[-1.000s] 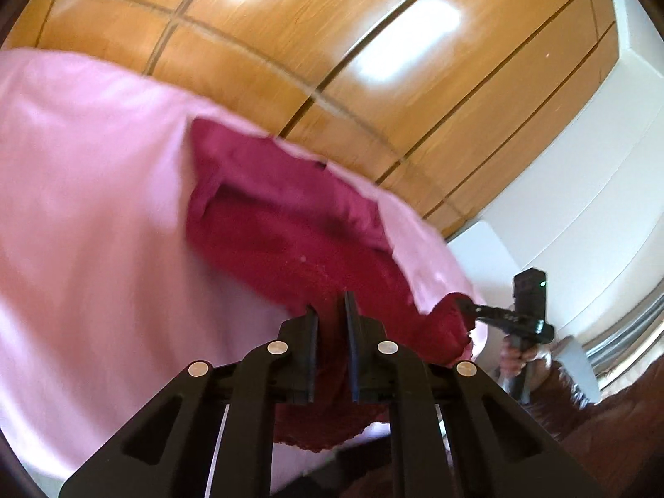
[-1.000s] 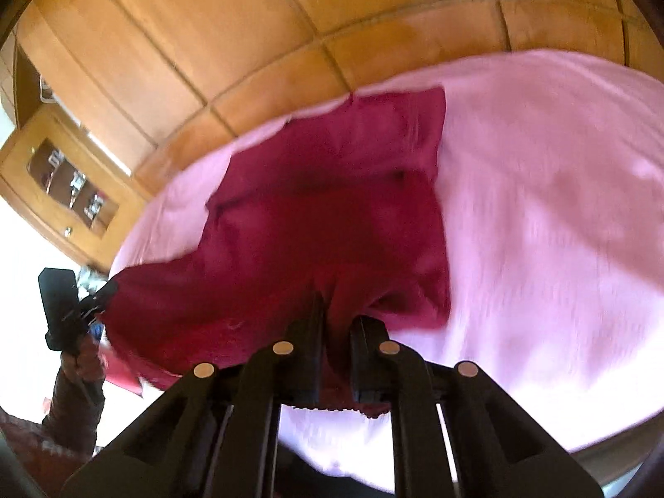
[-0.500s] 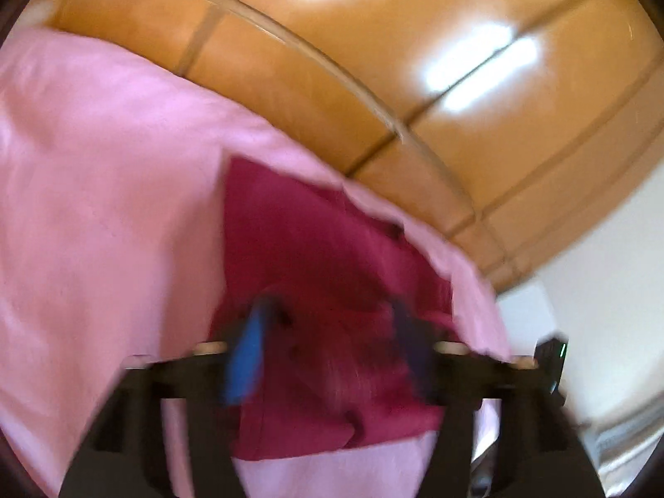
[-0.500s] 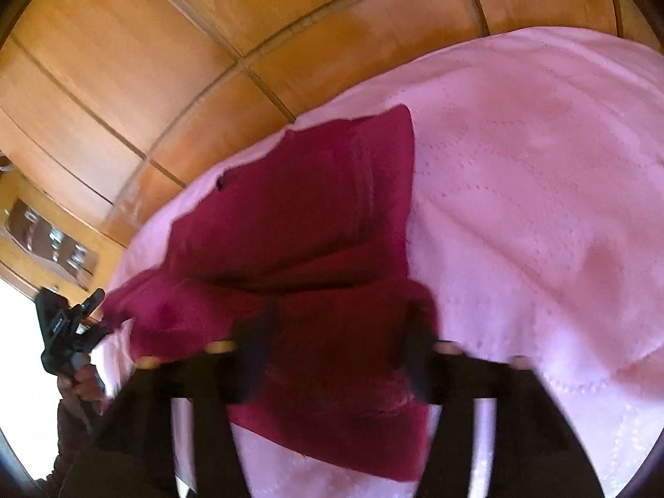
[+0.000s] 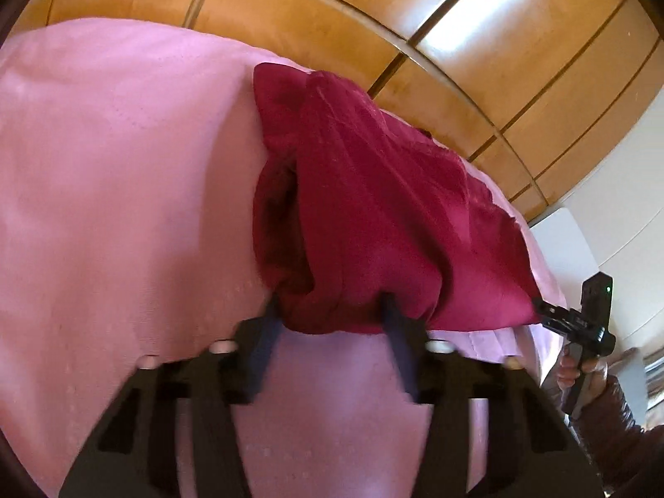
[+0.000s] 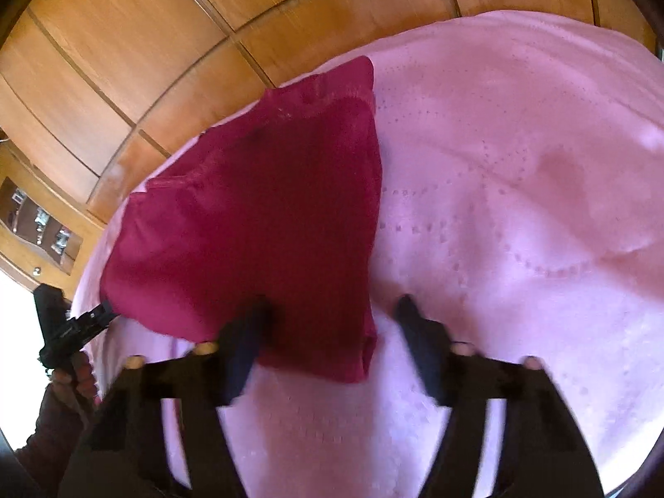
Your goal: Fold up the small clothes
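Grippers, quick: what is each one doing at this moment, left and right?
Left gripper: open, jaws just closing in, around the red garment edge.
Right gripper: open, jaws just closing in, garment corner between.

Place: a bedroom in a home, as I see it.
Under my claws: a bed spread with a pink quilted cover (image 6: 518,191), stitched in dotted curves.
Beyond the bed, ahead of my claws: a wall of warm wooden wardrobe panels (image 5: 477,41) with dark seams.
Far left of my right claw: a wooden cabinet with a glass front (image 6: 37,224), small things inside.
Far right of my left claw: a plain white wall (image 5: 622,216).
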